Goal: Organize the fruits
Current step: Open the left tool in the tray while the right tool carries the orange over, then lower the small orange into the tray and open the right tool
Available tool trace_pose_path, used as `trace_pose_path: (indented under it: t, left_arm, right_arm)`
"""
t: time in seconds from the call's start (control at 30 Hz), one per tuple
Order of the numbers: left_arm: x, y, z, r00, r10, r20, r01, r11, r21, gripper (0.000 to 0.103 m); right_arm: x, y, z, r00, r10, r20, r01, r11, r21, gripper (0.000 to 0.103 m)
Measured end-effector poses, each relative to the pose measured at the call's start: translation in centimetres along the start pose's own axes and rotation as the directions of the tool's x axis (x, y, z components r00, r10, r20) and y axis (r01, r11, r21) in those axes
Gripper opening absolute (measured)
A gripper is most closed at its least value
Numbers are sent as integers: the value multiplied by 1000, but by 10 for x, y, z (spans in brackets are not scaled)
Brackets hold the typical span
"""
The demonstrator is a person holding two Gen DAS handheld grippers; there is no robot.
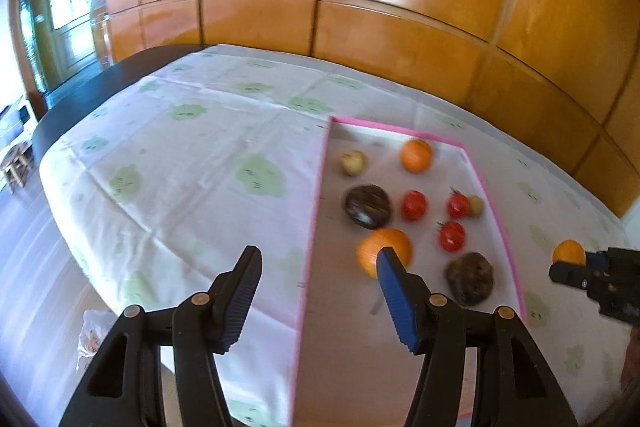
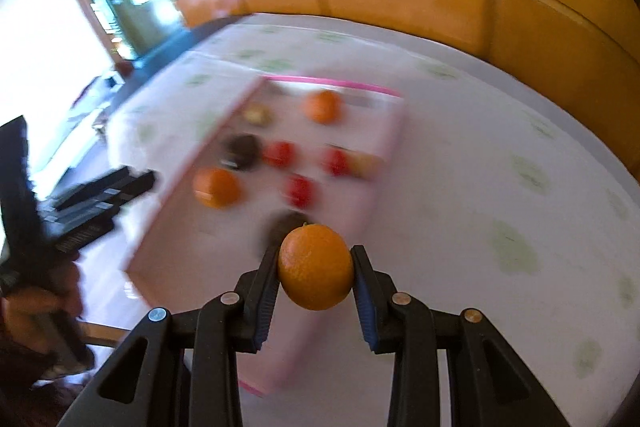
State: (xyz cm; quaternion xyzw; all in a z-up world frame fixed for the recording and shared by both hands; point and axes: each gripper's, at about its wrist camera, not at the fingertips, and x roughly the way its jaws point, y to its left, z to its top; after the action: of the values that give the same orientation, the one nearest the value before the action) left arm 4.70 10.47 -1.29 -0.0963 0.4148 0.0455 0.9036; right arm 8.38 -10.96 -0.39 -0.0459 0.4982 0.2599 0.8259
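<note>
Left wrist view: desk (image 1: 168,131) under a white cloth with green blotches, wood-panelled wall behind its far edge. Pink-rimmed tray (image 1: 320,187) lies on the right half of the desk, long side running from near edge to far. In the tray: two dark round fruits (image 1: 367,206), one mid-left and one near the right rim; two oranges (image 1: 416,155), one at the far end and one at mid-left, partly behind a tong finger; three red tomatoes (image 1: 414,205) in the middle; two small pale fruits, one far-left and one touching a tomato by the right rim. Left tongs (image 1: 320,267) hang over the tray's left rim, spread, nothing between the pads. Right wrist view, blurred beyond the fingers: right tongs (image 2: 316,267) pinch a held orange (image 2: 316,267) by its two sides, clear of the cloth, over the tray's near right corner. A hand (image 2: 36,311) shows at the left edge.
</note>
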Motion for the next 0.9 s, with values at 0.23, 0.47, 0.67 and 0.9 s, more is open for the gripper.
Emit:
trace_pose_path:
  t: [0.23,0.47,0.67,0.9]
  left_arm:
    - [0,18,1,1000,15,2,-15,999,-38,61]
    - [2,16,-1,1000,3,-4,-3,1000,-25,61]
    - [2,10,-3,1000,-2,-6,2,1000,-11,61]
    - [-5,-3,-4,1000,-13,11,13,1000,28,64]
  right_arm:
    - [56,44,14,998,29,-55,-31,999,-36,35]
    - [73,45,17,998,23,-66,-24,999,-21,37]
    - [55,38,12,999,44,-31,-43,999,20,37]
    - [25,34,-1,999,0,46,-3,998,61,37]
